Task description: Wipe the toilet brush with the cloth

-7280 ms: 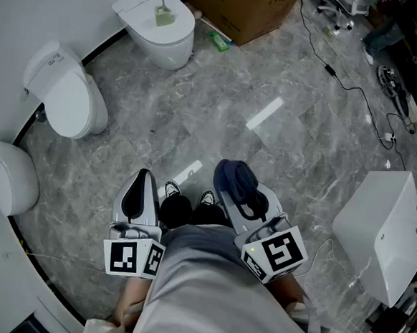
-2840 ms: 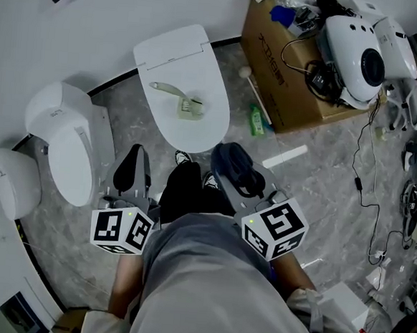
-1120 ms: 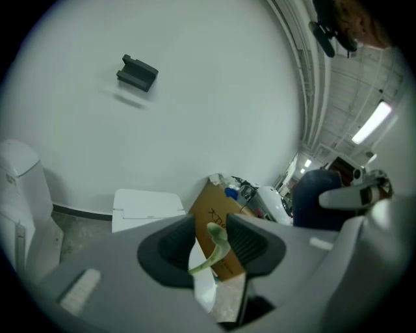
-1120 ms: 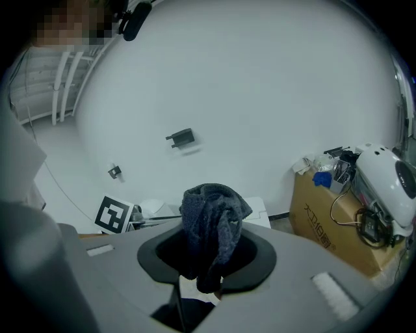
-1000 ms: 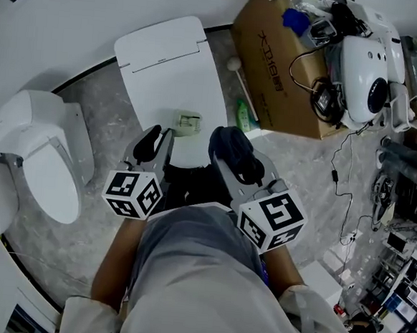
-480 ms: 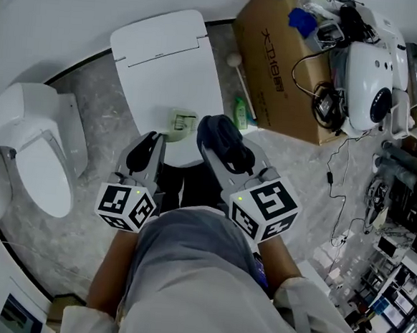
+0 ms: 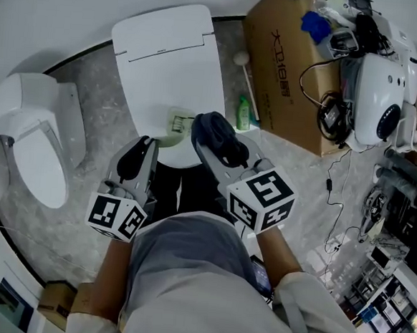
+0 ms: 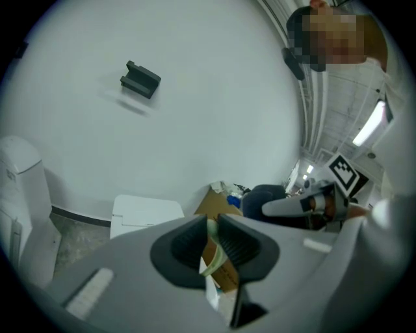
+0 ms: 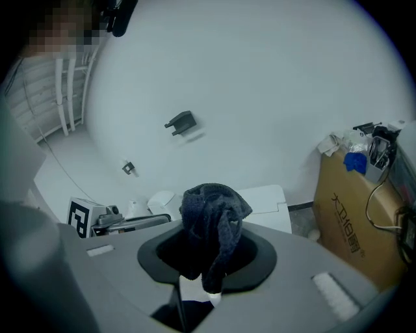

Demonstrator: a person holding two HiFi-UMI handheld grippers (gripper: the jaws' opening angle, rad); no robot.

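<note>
A pale green toilet brush (image 7: 177,121) lies with its head on the closed white toilet lid (image 7: 167,58). My left gripper (image 7: 142,150) is at the lid's near edge, shut on the brush handle (image 8: 213,252), which shows as a pale green strip between the dark pads. My right gripper (image 7: 212,142) is just right of the brush head, shut on a bunched dark blue cloth (image 7: 216,130). In the right gripper view the cloth (image 9: 214,218) hangs over the jaws and hides the pads.
A second white toilet (image 7: 24,133) stands to the left. A cardboard box (image 7: 289,53) with cables and a white device (image 7: 377,75) on it is at the right. A green bottle (image 7: 243,115) lies between box and toilet. My dark shoes (image 7: 174,188) are against the bowl.
I have walked up to the toilet with the brush on its lid. The left gripper reached the brush handle and shut on it. The right gripper with the cloth drifted left toward the brush head.
</note>
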